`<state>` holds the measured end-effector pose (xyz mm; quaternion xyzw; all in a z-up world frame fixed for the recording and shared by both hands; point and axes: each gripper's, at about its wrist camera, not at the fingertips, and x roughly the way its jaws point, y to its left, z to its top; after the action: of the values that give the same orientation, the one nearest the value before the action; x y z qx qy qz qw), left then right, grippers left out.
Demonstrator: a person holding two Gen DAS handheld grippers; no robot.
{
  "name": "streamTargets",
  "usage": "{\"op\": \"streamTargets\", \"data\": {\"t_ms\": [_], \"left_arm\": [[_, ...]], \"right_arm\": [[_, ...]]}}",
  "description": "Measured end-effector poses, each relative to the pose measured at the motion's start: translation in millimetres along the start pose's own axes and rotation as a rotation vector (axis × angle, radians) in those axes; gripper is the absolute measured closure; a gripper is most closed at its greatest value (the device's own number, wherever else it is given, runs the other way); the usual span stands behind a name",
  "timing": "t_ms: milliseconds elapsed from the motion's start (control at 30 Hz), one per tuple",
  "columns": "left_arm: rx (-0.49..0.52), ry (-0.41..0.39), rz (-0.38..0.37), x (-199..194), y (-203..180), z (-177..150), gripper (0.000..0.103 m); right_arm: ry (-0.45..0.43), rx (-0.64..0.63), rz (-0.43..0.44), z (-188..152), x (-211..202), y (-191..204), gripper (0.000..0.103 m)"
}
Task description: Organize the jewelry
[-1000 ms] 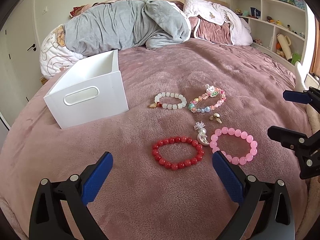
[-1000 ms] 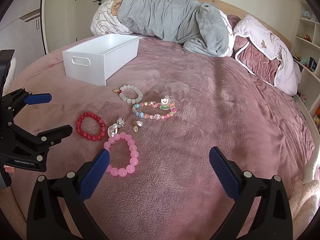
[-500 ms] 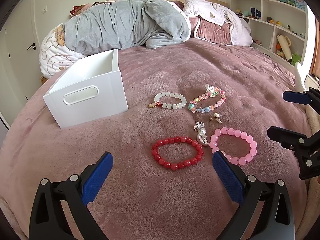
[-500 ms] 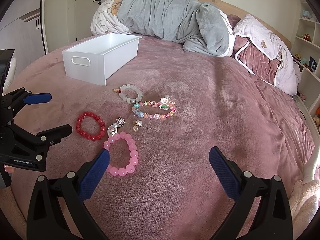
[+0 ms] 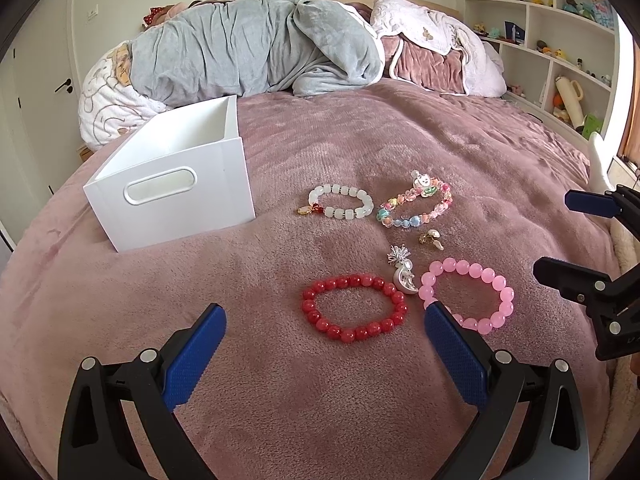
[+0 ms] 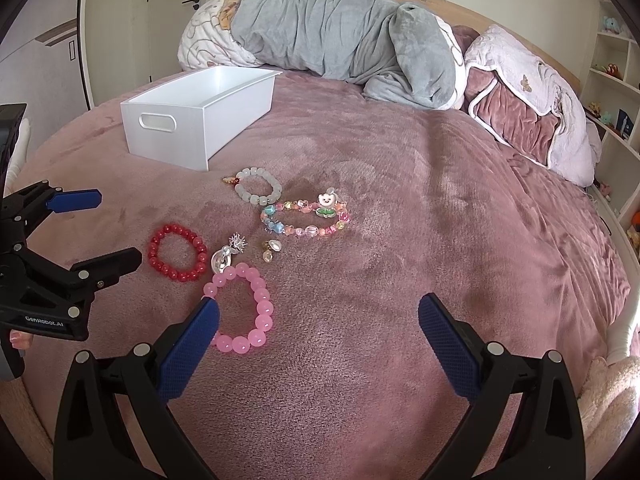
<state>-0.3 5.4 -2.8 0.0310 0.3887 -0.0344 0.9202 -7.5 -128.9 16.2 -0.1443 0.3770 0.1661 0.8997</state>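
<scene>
Jewelry lies on the pink bedspread: a red bead bracelet (image 5: 354,307), a pink bead bracelet (image 5: 466,295), a white bead bracelet (image 5: 341,202), a multicolour charm bracelet (image 5: 415,205), a silver moon pendant (image 5: 403,270) and a small gold earring (image 5: 431,238). A white box (image 5: 172,178) with a handle slot stands to their left. My left gripper (image 5: 324,344) is open and empty, just short of the red bracelet. My right gripper (image 6: 318,330) is open and empty, its left pad beside the pink bracelet (image 6: 242,314). The red bracelet (image 6: 177,252) and the box (image 6: 200,118) also show there.
A grey blanket (image 5: 256,46) and pillows (image 5: 432,50) are piled at the head of the bed. Shelves with toys (image 5: 560,40) line the right wall. The left gripper appears at the left edge of the right wrist view (image 6: 76,232).
</scene>
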Motion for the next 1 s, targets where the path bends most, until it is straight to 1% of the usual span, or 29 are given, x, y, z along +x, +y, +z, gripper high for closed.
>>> {"op": "streamTargets", "data": {"t_ms": [233, 400, 667, 700, 733, 767, 800, 833, 867, 933, 1000], "left_arm": [[-0.031, 0.004, -0.019, 3.0, 4.0, -1.3, 0.002], [-0.041, 0.000, -0.028, 7.4, 6.9, 1.7, 0.002], [0.003, -0.019, -0.030, 20.2, 4.5, 14.7, 0.002], [0.001, -0.013, -0.035, 23.9, 4.6, 15.8, 0.002], [-0.007, -0.003, -0.037, 27.5, 5.9, 17.0, 0.003], [-0.019, 0.006, -0.037, 31.1, 7.7, 17.9, 0.003], [-0.034, 0.021, -0.035, 35.0, 9.9, 18.4, 0.004], [-0.048, 0.037, -0.026, 40.0, 12.2, 18.4, 0.012], [-0.055, 0.055, -0.017, 44.5, 14.1, 18.0, 0.023], [-0.052, 0.101, 0.002, 54.4, 16.3, 15.6, 0.034], [-0.049, 0.134, 0.016, 63.3, 18.3, 11.1, 0.035]], "right_arm": [[0.003, 0.002, 0.007, 0.1, 2.9, 0.3, 0.005], [-0.011, 0.011, 0.021, 9.3, 6.4, -2.6, 0.005], [-0.038, 0.033, 0.028, 30.9, 18.3, -18.6, 0.005], [-0.038, 0.036, 0.033, 34.1, 22.0, -20.7, 0.006], [-0.036, 0.037, 0.038, 36.8, 25.8, -22.5, 0.011], [-0.028, 0.041, 0.045, 40.1, 30.9, -24.6, 0.013], [-0.019, 0.046, 0.051, 42.8, 36.0, -27.1, 0.016], [-0.007, 0.054, 0.060, 45.9, 42.7, -29.6, 0.017], [0.007, 0.061, 0.070, 48.6, 50.0, -31.8, 0.019], [0.037, 0.078, 0.100, 53.9, 65.3, -36.1, 0.027], [0.070, 0.090, 0.120, 58.5, 82.4, -39.4, 0.032]]}}
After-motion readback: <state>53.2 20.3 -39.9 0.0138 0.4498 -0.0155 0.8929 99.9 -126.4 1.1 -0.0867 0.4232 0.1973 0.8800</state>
